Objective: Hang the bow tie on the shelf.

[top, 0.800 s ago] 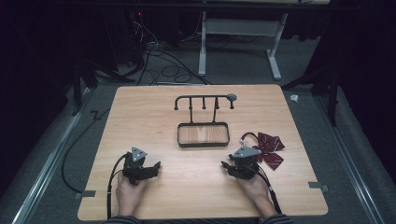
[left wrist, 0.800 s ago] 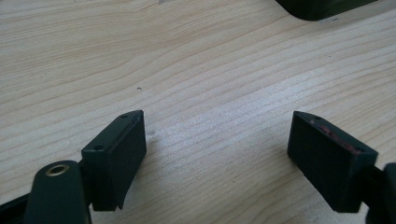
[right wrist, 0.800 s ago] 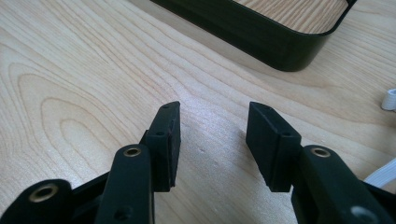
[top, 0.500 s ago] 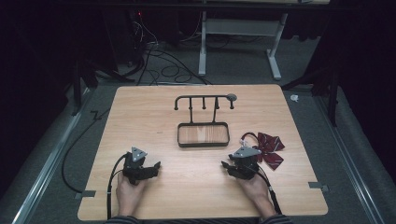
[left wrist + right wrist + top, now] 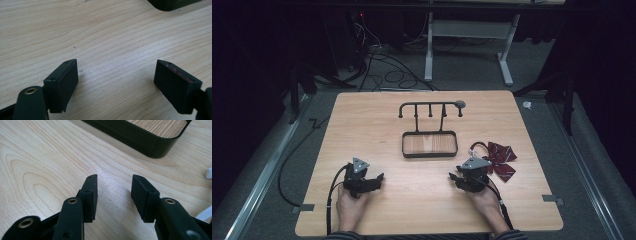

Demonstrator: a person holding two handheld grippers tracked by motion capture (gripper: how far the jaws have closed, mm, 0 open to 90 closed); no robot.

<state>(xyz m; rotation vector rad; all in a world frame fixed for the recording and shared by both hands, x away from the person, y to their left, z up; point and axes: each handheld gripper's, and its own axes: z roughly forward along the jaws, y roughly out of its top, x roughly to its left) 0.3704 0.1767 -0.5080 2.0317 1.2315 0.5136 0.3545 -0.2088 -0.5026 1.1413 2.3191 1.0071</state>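
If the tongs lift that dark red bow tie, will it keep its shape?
Probably not: the dark red striped fabric bow tie looks soft, so its wings may droop. Its thin strap loop would likely dangle. It seems light and lies flat, unlikely to roll.

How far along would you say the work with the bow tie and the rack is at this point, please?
Nothing looks done yet: the dark red bow tie lies flat on the table, right of the black rack with its tray, whose hooks are bare. Nothing is in hand: the left gripper and right gripper rest near the front edge, jaws open over bare wood. Left, probably: picking up the bow tie nearest the right gripper.
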